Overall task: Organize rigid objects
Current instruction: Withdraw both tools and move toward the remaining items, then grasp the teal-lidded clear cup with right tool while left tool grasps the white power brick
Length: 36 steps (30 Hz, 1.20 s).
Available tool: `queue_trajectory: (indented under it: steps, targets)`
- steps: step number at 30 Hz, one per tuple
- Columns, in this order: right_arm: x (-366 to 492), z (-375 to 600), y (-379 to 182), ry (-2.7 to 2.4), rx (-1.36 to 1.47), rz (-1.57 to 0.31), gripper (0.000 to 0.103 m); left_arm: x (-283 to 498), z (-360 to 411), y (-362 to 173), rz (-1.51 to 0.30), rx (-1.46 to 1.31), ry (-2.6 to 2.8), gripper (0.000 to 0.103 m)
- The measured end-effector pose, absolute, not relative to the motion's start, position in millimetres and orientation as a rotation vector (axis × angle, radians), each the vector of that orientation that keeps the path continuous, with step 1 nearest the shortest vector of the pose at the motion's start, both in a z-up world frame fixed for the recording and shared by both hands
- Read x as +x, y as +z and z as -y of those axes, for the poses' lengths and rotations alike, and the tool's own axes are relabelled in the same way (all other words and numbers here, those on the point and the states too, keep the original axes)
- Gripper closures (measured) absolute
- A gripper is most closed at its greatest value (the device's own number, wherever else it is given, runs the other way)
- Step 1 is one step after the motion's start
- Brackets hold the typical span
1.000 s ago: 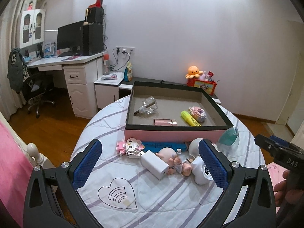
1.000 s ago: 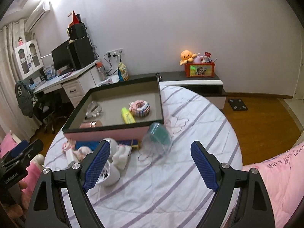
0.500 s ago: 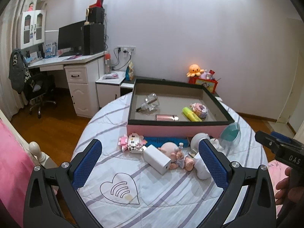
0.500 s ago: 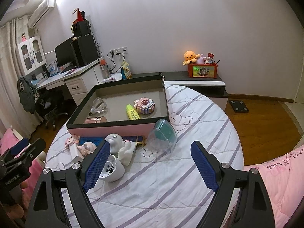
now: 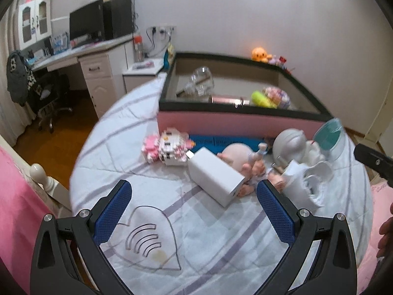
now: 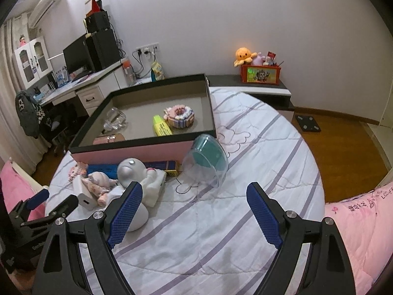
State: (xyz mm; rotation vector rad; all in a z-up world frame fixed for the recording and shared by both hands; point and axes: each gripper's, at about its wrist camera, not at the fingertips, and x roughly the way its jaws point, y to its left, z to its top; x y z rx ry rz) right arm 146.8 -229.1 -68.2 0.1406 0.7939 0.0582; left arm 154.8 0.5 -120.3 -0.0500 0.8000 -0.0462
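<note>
Item: white charger block (image 5: 216, 179) — lying on striped bedcover (image 5: 216, 245), w/ other loose pieces in front of pink-sided box (image 5: 233, 123); not yet boxed. Lying ahead of left gripper (image 5: 194, 213), slightly right of its centreline, near right pad, not touching. Long axis running diagonal, far-left to near-right; short faces prob. easiest for pinching, so wrist likely needing turning across that axis. Left gripper: spread wide, holding nothing. Right gripper (image 6: 194, 217): also spread wide, holding nothing, hovering over bare cover; nearest piece on that side being white astronaut figure (image 6: 140, 179), just beyond its left pad, w/ clear dome w/ teal base (image 6: 206, 159) ahead, tipped on side near box corner. Left hand judged nearer to charger. Adjacent: pink brick-built cat (image 5: 167, 147) to far-left of charger, touching or nearly; pink doll (image 5: 240, 159) to right, pressing against charger by the look; blue flat case (image 5: 221, 141) behind, along box wall. Already in box: glass bottle (image 6: 114, 120), yellow highlighter (image 6: 161, 125), brick cake (image 6: 179, 115), pink tube (image 6: 109, 139). Risk: closing pads snagging doll beside charger.
</note>
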Motion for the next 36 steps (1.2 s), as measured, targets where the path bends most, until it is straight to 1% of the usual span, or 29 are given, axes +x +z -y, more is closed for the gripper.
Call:
queue_trajectory:
  steps: [6,8,10,12,14,15,16,22,23,25,26,27,28,29,30,31,32,33,36]
  targets:
    - [159.1,229.7,-78.0,0.059,0.132,-0.824,0.015,167.9,-13.6,-132.1,-0.829,-0.1,-0.044,0.0]
    - [164.4,229.5,-81.6,0.061,0.129,-0.835,0.015,167.4,-15.9,-131.6,-0.821,-0.104,-0.058,0.005]
    - [169.6,229.7,-86.0,0.065,0.126,-0.845,0.015,168.0,-16.5,-131.0,-0.822,-0.109,-0.078,0.016]
    - [174.6,230.5,-89.5,0.067,0.124,-0.852,0.015,169.1,-15.1,-129.7,-0.82,-0.11,-0.086,0.017]
    - [181.5,233.0,-93.2,0.066,0.128,-0.859,0.015,174.9,-11.4,-131.2,-0.831,-0.097,-0.088,0.015]
    - [184.3,234.1,-94.5,0.065,0.131,-0.861,0.015,178.1,-10.3,-132.0,-0.838,-0.094,-0.084,0.006]
    - [188.4,235.7,-95.7,0.066,0.136,-0.863,0.015,182.0,-8.9,-133.7,-0.846,-0.086,-0.071,0.0]
    - [206.9,238.4,-104.6,0.078,0.146,-0.874,0.015,186.7,-5.3,-131.6,-0.828,-0.102,-0.124,0.001]
    - [208.8,239.4,-106.9,0.081,0.15,-0.875,0.015,187.8,-6.5,-132.2,-0.832,-0.122,-0.142,0.002]
    - [212.2,242.4,-110.5,0.097,0.171,-0.872,0.017,188.2,-9.9,-133.3,-0.84,-0.172,-0.185,0.013]
    - [212.9,243.7,-111.5,0.102,0.176,-0.872,0.025,187.1,-10.2,-133.0,-0.84,-0.183,-0.2,0.016]
    - [213.7,244.4,-113.4,0.107,0.176,-0.879,0.033,186.8,-9.2,-132.5,-0.838,-0.184,-0.208,0.022]
    - [214.4,244.4,-114.9,0.116,0.177,-0.884,0.036,184.8,-7.0,-131.2,-0.833,-0.178,-0.219,0.027]
    - [214.2,244.6,-116.4,0.127,0.182,-0.887,0.039,183.2,-5.6,-130.4,-0.83,-0.171,-0.219,0.028]
    - [213.8,244.9,-116.5,0.129,0.182,-0.885,0.039,182.2,-4.1,-129.8,-0.827,-0.159,-0.209,0.026]
    - [212.1,245.3,-116.2,0.13,0.184,-0.883,0.039,181.7,-4.6,-129.3,-0.828,-0.154,-0.198,0.02]
    - [211.4,245.4,-116.2,0.131,0.187,-0.883,0.038,182.3,-5.4,-129.5,-0.831,-0.149,-0.16,0.015]
    - [210.9,245.7,-116.1,0.132,0.188,-0.883,0.038,182.5,-7.6,-129.6,-0.829,-0.154,-0.146,0.013]
    - [209.1,246.7,-115.5,0.134,0.184,-0.886,0.038,177.4,-17.6,-125.4,-0.805,-0.161,-0.105,0.014]
